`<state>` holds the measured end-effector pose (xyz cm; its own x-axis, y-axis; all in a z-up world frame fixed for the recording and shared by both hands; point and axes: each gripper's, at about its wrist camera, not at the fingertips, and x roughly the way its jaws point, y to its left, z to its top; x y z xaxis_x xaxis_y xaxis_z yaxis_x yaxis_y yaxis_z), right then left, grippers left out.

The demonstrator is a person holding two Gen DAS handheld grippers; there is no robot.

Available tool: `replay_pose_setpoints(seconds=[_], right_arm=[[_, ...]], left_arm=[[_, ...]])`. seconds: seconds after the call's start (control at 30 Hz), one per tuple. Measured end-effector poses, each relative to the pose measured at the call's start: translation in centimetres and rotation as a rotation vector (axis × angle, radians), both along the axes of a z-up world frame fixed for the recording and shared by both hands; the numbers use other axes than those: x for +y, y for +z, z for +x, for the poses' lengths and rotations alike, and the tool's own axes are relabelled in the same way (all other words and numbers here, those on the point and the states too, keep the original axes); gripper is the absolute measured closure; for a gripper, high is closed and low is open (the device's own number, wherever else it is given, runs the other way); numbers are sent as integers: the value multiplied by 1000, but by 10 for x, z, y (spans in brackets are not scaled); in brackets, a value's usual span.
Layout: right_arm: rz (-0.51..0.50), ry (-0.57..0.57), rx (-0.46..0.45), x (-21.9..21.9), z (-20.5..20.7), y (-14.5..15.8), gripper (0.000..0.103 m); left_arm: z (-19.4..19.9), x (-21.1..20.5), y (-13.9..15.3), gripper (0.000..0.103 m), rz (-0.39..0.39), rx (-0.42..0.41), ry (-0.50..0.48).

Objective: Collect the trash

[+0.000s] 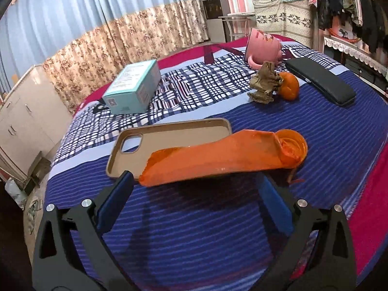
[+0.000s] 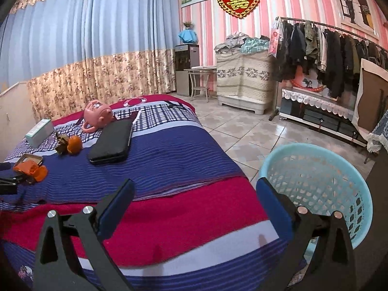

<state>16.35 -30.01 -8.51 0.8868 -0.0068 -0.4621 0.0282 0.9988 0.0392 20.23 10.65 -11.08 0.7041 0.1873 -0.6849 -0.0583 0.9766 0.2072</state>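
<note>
Left tongs (image 1: 194, 189) spread wide, hovering just short of the orange wrapper (image 1: 218, 157), which lies on the bed (image 1: 339, 150) partly over a tan phone case (image 1: 169, 140). Crumpled brown paper (image 1: 264, 82) touches an orange (image 1: 288, 86) farther back, near the pink mug (image 1: 264, 47). Right tongs (image 2: 194, 191) spread, holding nothing, over the bed edge beside the blue basket (image 2: 339, 169) on the floor.

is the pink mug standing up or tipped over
Tipped over. The pink mug lies on its side on the bedspread, handle resting low against the cloth, near the crumpled paper.
</note>
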Motion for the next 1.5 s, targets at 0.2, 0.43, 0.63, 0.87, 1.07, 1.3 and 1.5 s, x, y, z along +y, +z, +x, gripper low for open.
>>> replay_pose_setpoints(seconds=[0.2, 0.43, 0.63, 0.87, 1.07, 1.3, 1.5], right_arm=[[21, 27, 16, 17, 10, 4, 5], [-23, 111, 24, 59, 24, 5, 5], [-59, 198, 43, 101, 34, 6, 5], [-67, 326, 61, 159, 40, 7, 5], [-79, 421, 97, 212, 46, 0, 5], [-116, 524, 181, 261, 57, -14, 8], [-141, 593, 287, 283, 71, -33, 49]], left_arm=[[17, -1, 3, 19, -20, 3, -63], [28, 1, 2, 79, -134, 40, -153], [15, 14, 18, 100, -144, -31, -107], [-16, 63, 43, 103, -204, -110, 26], [-40, 96, 44, 103, -250, -134, 109], [-59, 114, 43, 103, -261, -146, 151], [-61, 121, 37, 103, -283, -135, 159]])
